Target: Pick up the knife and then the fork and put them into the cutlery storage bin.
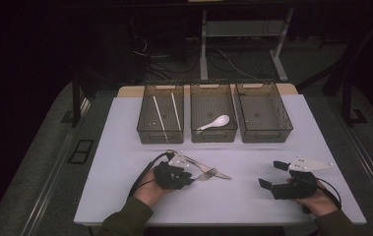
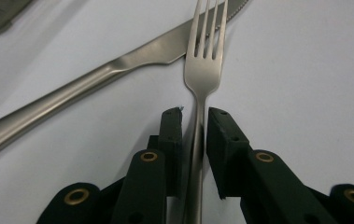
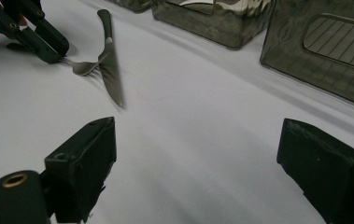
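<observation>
Left gripper view puts the fork [image 2: 203, 70] right where you want it: its neck runs down between your left gripper [image 2: 194, 122]'s two jaws, which have closed in on the handle from both sides, though whether the pads are truly biting is hard to judge from here. The tines lie across the blade of the knife [image 2: 118, 65], touching it, so lift straight up before you travel, or you will drag the knife along the white table [image 1: 253, 196]. Keep the fork level and the squeeze firm; a thin handle like this is likely to pivot in the jaws. Your right gripper [image 3: 198, 154] hangs over bare table well to the right, jaws spread wide and holding nothing; leave it there or bring it over to steady the knife. Beyond the cutlery stand three dark bins in a row. The left bin [image 1: 147, 125] holds a pair of pale chopsticks [image 1: 167, 112], the middle bin [image 1: 194, 129] a white spoon [image 1: 215, 122], and the right bin [image 1: 285, 123] looks empty, the likeliest home for the fork.
</observation>
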A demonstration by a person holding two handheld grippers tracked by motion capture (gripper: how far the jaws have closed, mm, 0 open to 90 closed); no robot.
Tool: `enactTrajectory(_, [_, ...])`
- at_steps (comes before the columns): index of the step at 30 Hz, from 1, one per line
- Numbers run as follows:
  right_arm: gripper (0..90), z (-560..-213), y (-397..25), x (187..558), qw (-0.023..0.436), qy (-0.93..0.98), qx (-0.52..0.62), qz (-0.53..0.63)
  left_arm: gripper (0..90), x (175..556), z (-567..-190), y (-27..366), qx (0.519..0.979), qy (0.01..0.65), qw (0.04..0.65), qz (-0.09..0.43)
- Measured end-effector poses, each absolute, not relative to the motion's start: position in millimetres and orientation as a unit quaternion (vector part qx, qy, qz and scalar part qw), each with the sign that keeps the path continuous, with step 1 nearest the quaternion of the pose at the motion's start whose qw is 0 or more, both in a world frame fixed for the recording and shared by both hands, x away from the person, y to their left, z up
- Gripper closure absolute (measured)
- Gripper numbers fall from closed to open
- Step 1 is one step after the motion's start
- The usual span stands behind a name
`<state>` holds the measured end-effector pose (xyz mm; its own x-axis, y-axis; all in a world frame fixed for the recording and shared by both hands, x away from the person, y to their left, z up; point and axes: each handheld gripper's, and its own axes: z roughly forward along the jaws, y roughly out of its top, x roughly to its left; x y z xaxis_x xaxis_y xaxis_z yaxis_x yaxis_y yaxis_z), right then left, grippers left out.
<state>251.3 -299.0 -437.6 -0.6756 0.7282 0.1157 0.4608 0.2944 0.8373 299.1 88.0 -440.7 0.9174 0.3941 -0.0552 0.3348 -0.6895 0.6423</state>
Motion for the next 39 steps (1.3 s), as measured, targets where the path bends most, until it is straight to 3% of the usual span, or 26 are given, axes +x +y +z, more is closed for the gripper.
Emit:
enactTrajectory(10, [12.0,-438,-299,252,0.146,0.79,0.377,0.46,83.5,298,-441,87,0.922,0.182,0.339,0.044])
enactTrajectory(25, [12.0,-438,-299,252,0.142,0.791,0.374,0.463,84.8,295,-432,89,0.914,0.192,0.355,0.042])
enactTrajectory(39, [14.6,-412,-288,256,0.077,0.779,0.368,0.501,84.8,287,-405,82,0.895,0.182,0.402,0.07])
